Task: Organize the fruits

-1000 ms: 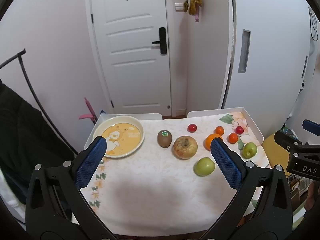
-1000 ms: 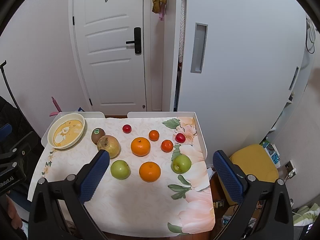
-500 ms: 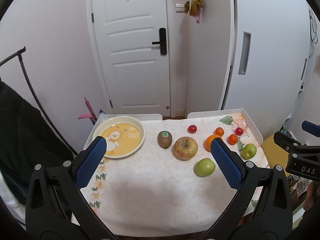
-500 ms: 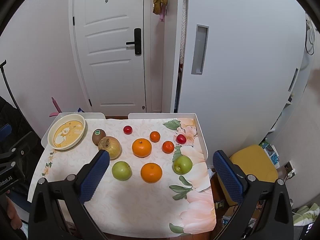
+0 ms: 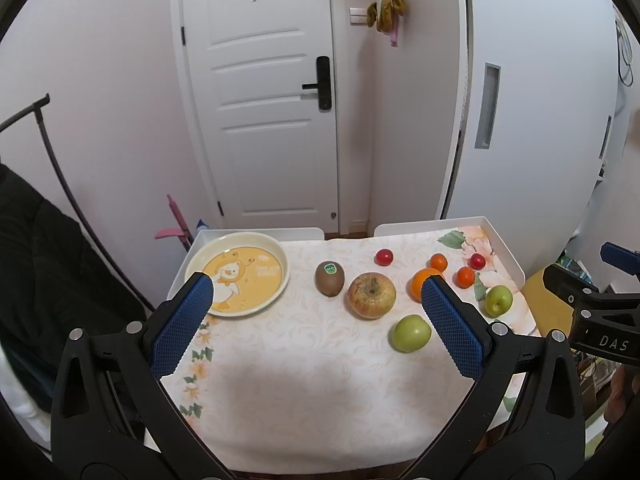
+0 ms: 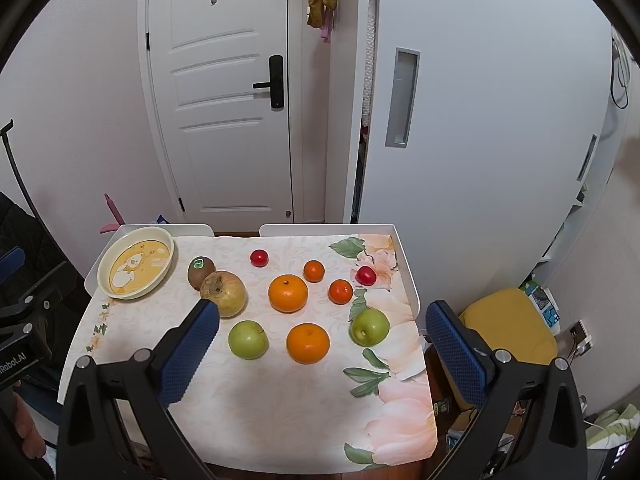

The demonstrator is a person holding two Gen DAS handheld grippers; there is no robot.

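A cream plate with a duck picture (image 5: 240, 272) (image 6: 136, 266) sits at the table's far left, with no fruit on it. Fruits lie loose on the cloth: a kiwi (image 5: 329, 278) (image 6: 201, 272), a large yellow-red apple (image 5: 371, 294) (image 6: 225, 293), two green apples (image 6: 248, 339) (image 6: 370, 326), two large oranges (image 6: 288, 293) (image 6: 308, 343), two small oranges (image 6: 313, 270) (image 6: 340, 291) and two small red fruits (image 6: 259, 257) (image 6: 365, 275). My left gripper (image 5: 316, 292) is open and empty above the table's near side. My right gripper (image 6: 322, 312) is open and empty, also held above the table.
The small table (image 6: 280, 420) has a raised white rim and a floral cloth. A white door (image 6: 224, 92) and wall stand behind it. A yellow stool (image 6: 508, 320) is at the right of the table. A black rack (image 5: 36, 152) and dark fabric are at the left.
Both grippers have drifted slightly; the table and fruits sit a little lower in the right wrist view. Nothing was taken hold of or moved.
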